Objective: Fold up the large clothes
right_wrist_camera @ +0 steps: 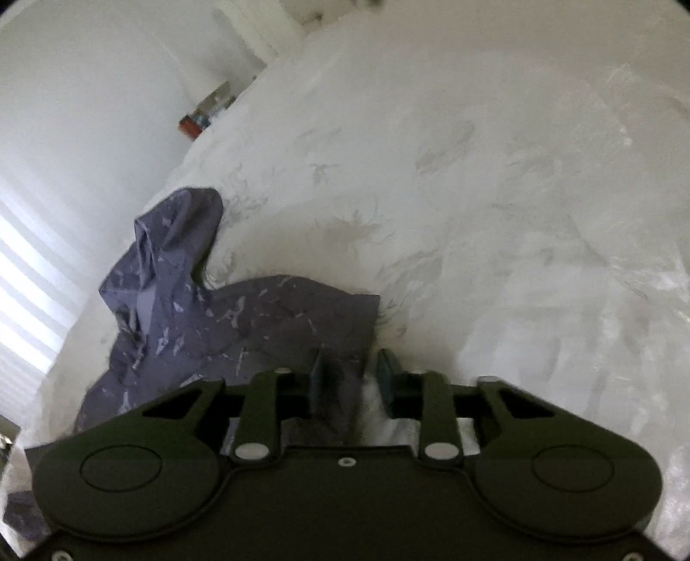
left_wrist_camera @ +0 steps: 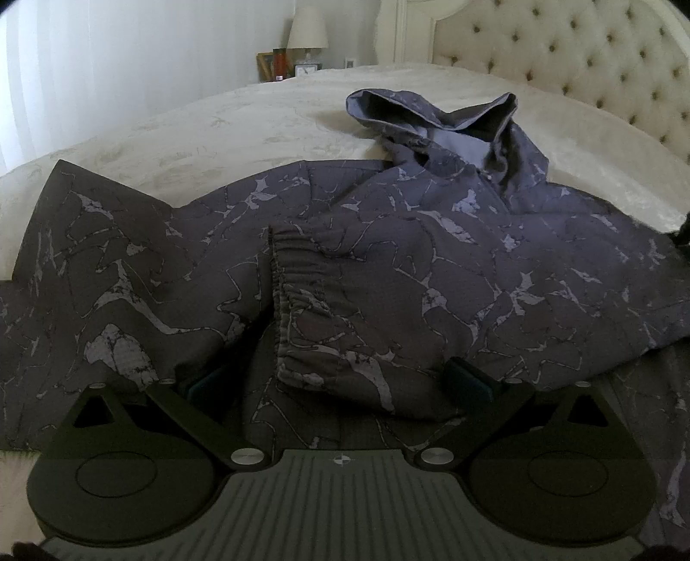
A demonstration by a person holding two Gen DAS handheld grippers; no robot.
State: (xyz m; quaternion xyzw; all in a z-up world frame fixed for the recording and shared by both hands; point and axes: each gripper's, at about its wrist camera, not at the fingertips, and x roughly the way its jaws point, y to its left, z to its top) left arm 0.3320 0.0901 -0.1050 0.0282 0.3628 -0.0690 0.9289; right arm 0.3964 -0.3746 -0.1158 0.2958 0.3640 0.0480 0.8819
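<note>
A dark purple hooded jacket (left_wrist_camera: 388, 241) with a pale crackle print lies spread on the bed, its hood (left_wrist_camera: 431, 112) toward the headboard. One sleeve is folded across the body, its elastic cuff (left_wrist_camera: 297, 302) at the middle. My left gripper (left_wrist_camera: 336, 382) hovers low over the jacket's near part, open wide, with the cuff end lying between its fingers and untouched. In the right wrist view the jacket (right_wrist_camera: 241, 319) bunches at the left, and my right gripper (right_wrist_camera: 353, 373) has its jaws drawn in on the jacket's edge, with fabric pinched between the pads.
The cream patterned bedspread (left_wrist_camera: 215, 125) stretches around the jacket, wide and bare to the right in the right wrist view (right_wrist_camera: 496, 215). A tufted headboard (left_wrist_camera: 560, 52) stands at the back. A lamp (left_wrist_camera: 307, 28) and small items sit on a nightstand beside white curtains (left_wrist_camera: 108, 64).
</note>
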